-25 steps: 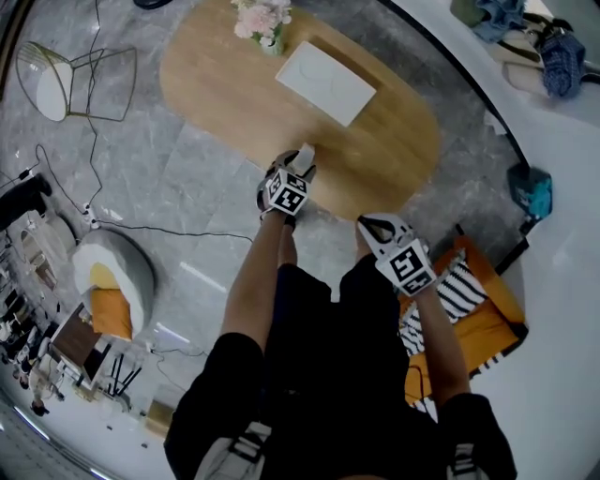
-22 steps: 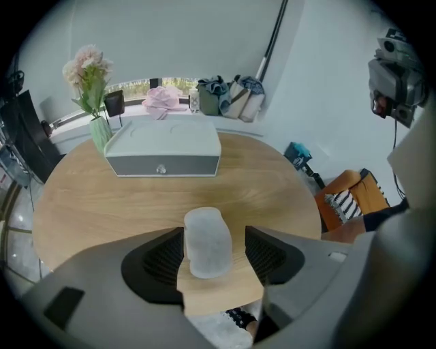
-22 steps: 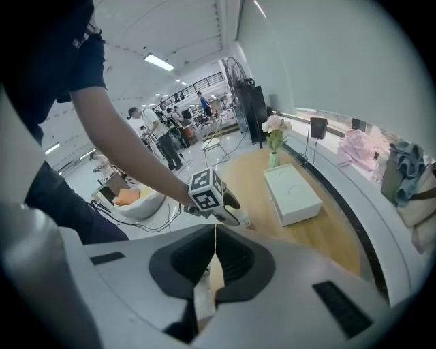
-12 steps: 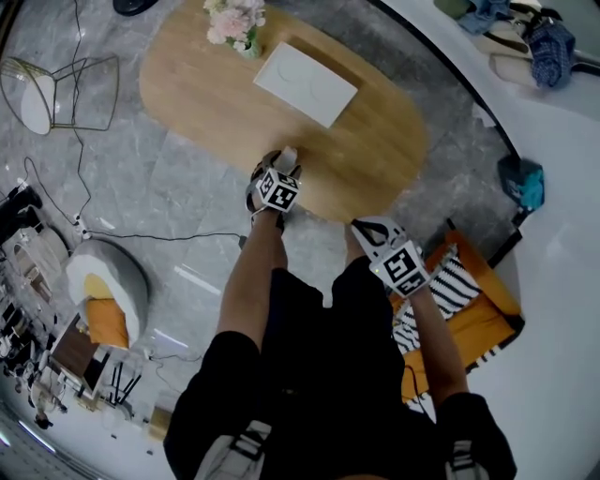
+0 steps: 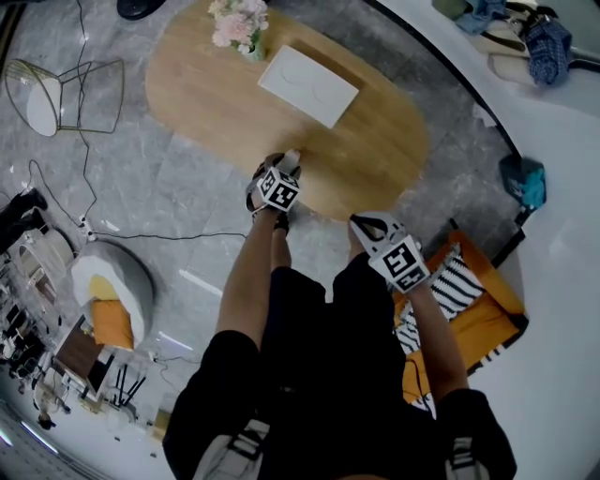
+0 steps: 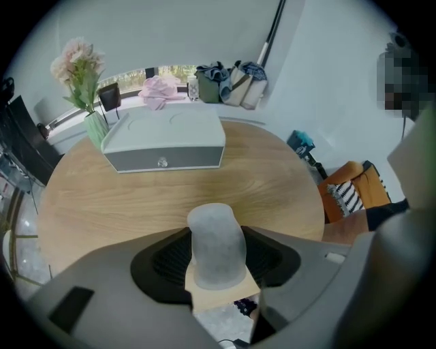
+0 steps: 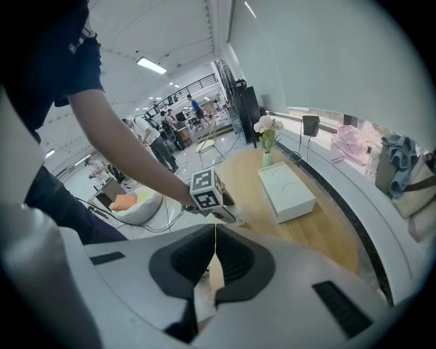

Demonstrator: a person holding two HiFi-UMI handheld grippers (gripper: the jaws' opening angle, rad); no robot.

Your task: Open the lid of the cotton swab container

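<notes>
My left gripper point(image 6: 218, 258) is closing its jaws on the frosted cotton swab container point(image 6: 215, 232). It stands upright between the pads, which touch it, at the 6 o'clock edge of the table point(image 5: 375, 141). My right gripper point(image 7: 214, 262), jaws together and empty, hangs off the table at 4 o'clock from the container.

White box point(image 5: 308, 86), flower vase point(image 5: 238, 28) on wooden table point(image 5: 202, 98).

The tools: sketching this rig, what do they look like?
Left tool, its jaws closing round the container, and right tool: pale grey shells, black ribbed pads, a cube of black-and-white square markers each. Short black sleeves.
</notes>
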